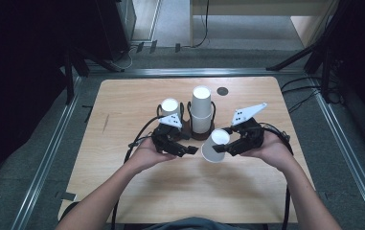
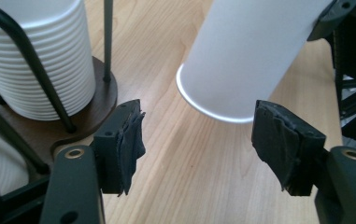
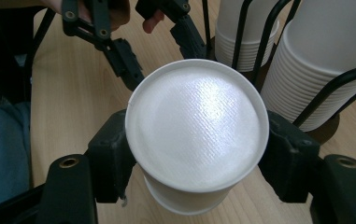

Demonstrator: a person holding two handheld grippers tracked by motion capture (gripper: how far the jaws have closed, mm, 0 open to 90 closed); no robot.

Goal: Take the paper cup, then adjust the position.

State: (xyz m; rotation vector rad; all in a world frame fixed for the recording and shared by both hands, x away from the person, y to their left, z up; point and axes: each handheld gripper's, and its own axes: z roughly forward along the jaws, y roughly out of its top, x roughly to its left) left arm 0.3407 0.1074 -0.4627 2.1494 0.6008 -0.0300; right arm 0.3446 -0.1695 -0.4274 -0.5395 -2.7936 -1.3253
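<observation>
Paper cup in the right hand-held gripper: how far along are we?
Done: one paper cup is out of the stacks, clamped in the right hand-held gripper. In hand: it hangs upside down over the table before the open left hand-held gripper. Left: setting it down or handing it over; two stacks remain in the wire holder.

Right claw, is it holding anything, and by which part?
Yes: the right claw grips a single white paper cup by its side wall near the base, one jaw on each side. The left claw is open, empty.
</observation>
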